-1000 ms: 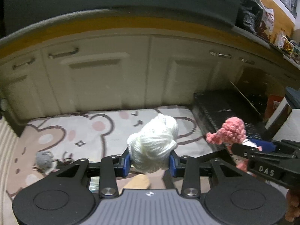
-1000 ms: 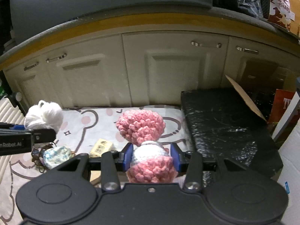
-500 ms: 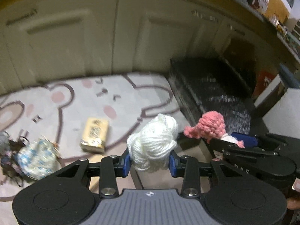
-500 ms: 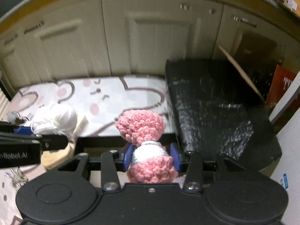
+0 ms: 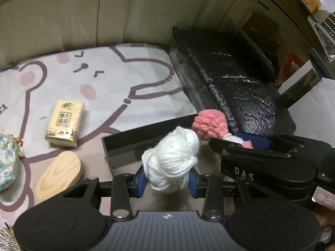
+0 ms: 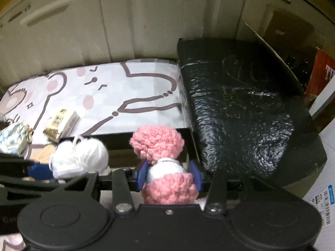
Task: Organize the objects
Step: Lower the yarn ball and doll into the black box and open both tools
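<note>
The left gripper (image 5: 167, 183) gripped a white yarn ball (image 5: 170, 163) between its blue pads, above a shallow black rectangular tray (image 5: 134, 144). Just right of it, the right gripper (image 6: 168, 174) clasped a pink-and-white crocheted doll (image 6: 165, 165) over the same tray.

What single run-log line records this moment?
left hand-held gripper: shut on white yarn ball | right hand-held gripper: shut on pink crochet doll | both over open black box
</note>
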Demonstrator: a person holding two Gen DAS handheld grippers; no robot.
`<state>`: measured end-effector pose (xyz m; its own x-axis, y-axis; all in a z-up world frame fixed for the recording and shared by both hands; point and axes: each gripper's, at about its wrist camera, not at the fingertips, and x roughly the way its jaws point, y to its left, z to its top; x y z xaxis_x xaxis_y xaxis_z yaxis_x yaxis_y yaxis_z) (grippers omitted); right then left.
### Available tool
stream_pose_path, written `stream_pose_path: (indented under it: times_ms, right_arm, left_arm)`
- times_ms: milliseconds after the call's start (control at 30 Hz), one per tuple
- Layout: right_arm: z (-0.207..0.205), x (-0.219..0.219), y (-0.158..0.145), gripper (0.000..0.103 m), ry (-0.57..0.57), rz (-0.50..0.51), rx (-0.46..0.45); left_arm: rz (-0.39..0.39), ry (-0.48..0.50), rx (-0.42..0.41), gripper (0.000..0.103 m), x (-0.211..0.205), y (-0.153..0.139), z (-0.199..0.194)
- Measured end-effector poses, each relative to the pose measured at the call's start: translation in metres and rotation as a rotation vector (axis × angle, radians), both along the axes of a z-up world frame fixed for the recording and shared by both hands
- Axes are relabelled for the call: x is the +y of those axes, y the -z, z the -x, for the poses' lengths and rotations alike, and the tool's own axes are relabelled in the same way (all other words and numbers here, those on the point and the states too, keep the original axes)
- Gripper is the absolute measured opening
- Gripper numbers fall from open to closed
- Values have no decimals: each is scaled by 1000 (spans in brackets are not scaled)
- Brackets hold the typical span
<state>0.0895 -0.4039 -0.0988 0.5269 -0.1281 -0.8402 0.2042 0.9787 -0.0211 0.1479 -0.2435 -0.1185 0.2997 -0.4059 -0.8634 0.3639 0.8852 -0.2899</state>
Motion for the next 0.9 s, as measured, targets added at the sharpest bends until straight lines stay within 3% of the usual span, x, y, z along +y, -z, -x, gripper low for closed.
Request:
stream_pose_path:
  times_ms: [133, 433, 500, 567, 600, 900]
  right_arm:
    - [-2, -6, -2, 54, 46, -17, -13]
    - [5, -14, -10, 51, 91, -98, -6]
    - [6, -14, -10, 50, 93, -98, -3]
    - [6, -14, -10, 50, 96, -95, 4]
    - [7, -15, -9, 50, 99, -97, 7]
    - [11, -14, -11, 50, 105, -106, 15]
  left_arm:
    - [-9, -1, 6, 41, -3, 6, -4]
    - [-28, 9, 18, 41, -9, 17, -8]
    - [-18, 27, 23, 46, -12, 18, -7]
    - [-12, 34, 19, 64, -14, 18, -6]
    - [-20, 36, 10, 67, -14, 17, -5]
    - [-53, 45, -20, 68, -12, 7, 0]
